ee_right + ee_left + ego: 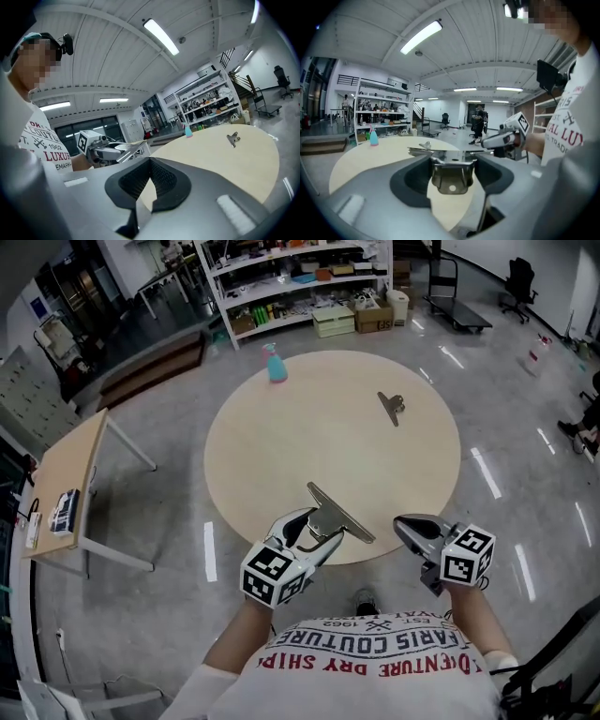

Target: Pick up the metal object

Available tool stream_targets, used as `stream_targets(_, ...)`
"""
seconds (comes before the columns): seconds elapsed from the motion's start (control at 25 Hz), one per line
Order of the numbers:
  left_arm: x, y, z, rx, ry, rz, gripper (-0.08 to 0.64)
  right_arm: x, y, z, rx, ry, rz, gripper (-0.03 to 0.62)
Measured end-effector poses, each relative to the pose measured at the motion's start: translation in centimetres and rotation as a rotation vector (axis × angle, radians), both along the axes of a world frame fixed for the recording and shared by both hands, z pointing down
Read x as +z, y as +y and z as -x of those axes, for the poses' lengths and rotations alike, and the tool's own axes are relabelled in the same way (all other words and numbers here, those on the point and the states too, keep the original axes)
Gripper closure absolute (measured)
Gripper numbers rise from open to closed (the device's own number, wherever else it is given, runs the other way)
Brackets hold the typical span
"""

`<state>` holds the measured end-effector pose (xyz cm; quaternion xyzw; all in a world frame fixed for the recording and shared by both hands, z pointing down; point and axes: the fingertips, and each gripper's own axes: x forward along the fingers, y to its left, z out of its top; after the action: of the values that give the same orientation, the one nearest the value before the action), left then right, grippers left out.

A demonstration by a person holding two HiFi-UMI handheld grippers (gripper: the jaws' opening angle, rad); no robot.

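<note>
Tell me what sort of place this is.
Probably a workshop or lab hall. There are open shelves stacked with boxes and supplies, a wide polished floor, and a flatbed cart parked at the far side.

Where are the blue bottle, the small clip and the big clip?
blue bottle [277, 368], head view, on its body.
small clip [392, 407], head view, on its middle.
big clip [339, 513], head view, on its flat metal plate.

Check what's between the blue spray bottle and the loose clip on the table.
Nothing: bare tabletop between spray bottle and clip, per the head view.
</note>
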<state>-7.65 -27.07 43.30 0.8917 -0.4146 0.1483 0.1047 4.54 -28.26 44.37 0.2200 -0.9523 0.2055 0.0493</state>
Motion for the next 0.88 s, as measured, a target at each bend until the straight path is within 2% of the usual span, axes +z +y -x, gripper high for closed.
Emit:
stream_targets(0.16, -1.7, 1.5, -0.2, 0.011, 0.004, -0.035, 0.281, -0.8, 1.3, 0.8, -0.013, 0.000, -0.021, 0.591)
stream_targets(0.88, -1.0, 1.8, -0.5, 0.014, 0.013, -0.026, 0.282, -0.8, 1.4, 1.0, -0.017, -0.014, -0.019, 0.591)
